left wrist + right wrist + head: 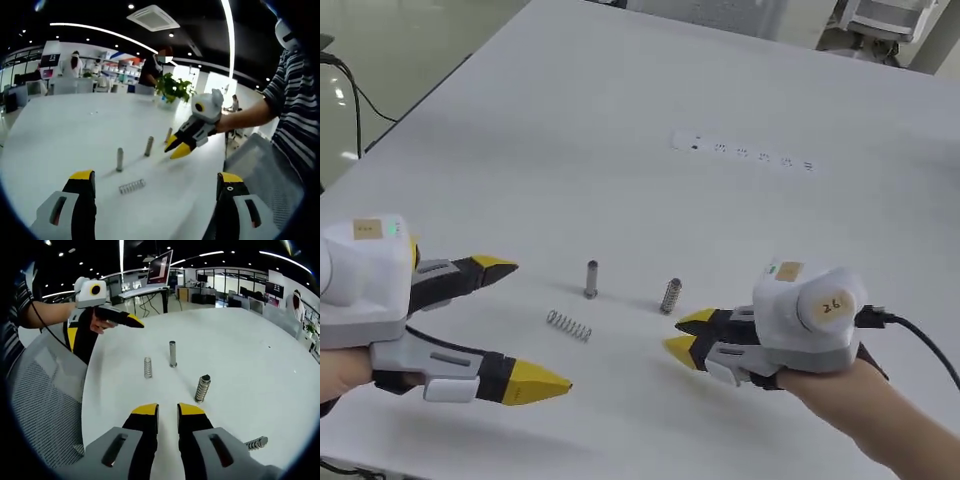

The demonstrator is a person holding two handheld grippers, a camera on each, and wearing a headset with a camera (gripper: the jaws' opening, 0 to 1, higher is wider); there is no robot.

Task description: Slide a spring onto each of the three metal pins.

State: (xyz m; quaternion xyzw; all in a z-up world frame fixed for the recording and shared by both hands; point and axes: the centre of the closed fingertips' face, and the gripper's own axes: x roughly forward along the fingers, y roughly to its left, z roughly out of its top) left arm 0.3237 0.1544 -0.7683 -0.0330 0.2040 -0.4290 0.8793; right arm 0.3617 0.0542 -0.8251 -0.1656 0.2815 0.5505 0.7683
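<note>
Jaws spread wide on the left gripper (pixel 520 322), nothing held; it hangs over the table (pixel 620 90) by the near edge, left side. Jaws nearly closed on the right gripper (pixel 685 335), with a thin gap between the yellow tips and nothing in it. It is also by the near edge, on the right side, tips pointing toward the left gripper.

A loose spring (pixel 568 325) lies flat on the table between the two grippers, closer to the left one, just ahead of its open tips. In the left gripper view it sits low between that gripper's own jaws, nearer the left-hand tip, not touched.

A bare pin (pixel 591 279) stands upright just beyond the loose spring, toward the far edge. To its right, a pin with spring on it (pixel 671 296) stands upright just ahead of the right gripper's tips, apart from them.

In the right gripper view a third spring-covered piece (pixel 256 443) sits at lower right, close beside that gripper's jaw; upright or lying, cannot tell.

A power strip (pixel 745 152) lies flat well apart, farther up the table toward the far edge.
</note>
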